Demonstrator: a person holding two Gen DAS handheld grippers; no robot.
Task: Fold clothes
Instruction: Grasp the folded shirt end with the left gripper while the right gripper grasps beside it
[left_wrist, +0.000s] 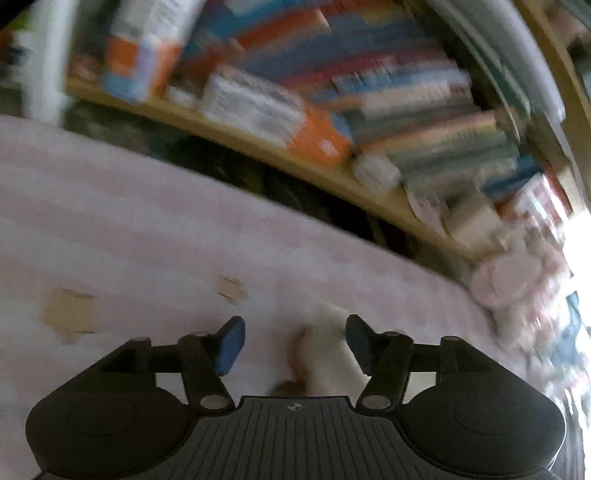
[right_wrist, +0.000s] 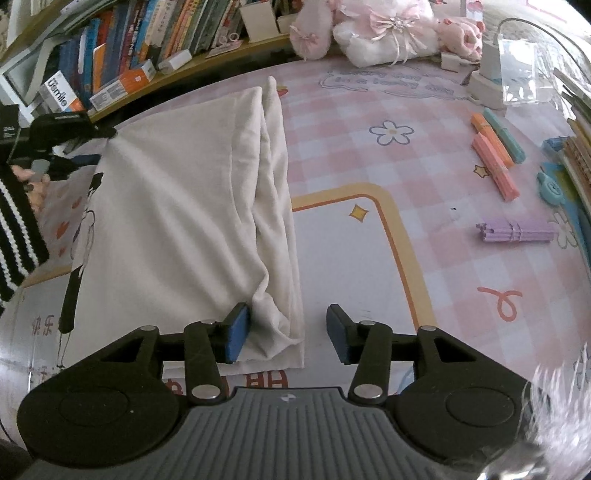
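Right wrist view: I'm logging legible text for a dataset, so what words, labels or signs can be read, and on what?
"usmile": white and orange box on the bookshelf.
"快乐": printed on the mat at its near left edge; the characters beside it are cut off.
Outlined cursive lettering on the mat's far side: too distorted to read.
Book spines: too small to read.
Left wrist view: blurred, nothing legible.

White garment (right_wrist: 184, 206) – partly folded, lies flat on mat's left; bunched ridge along right edge, poss. a sleeve.
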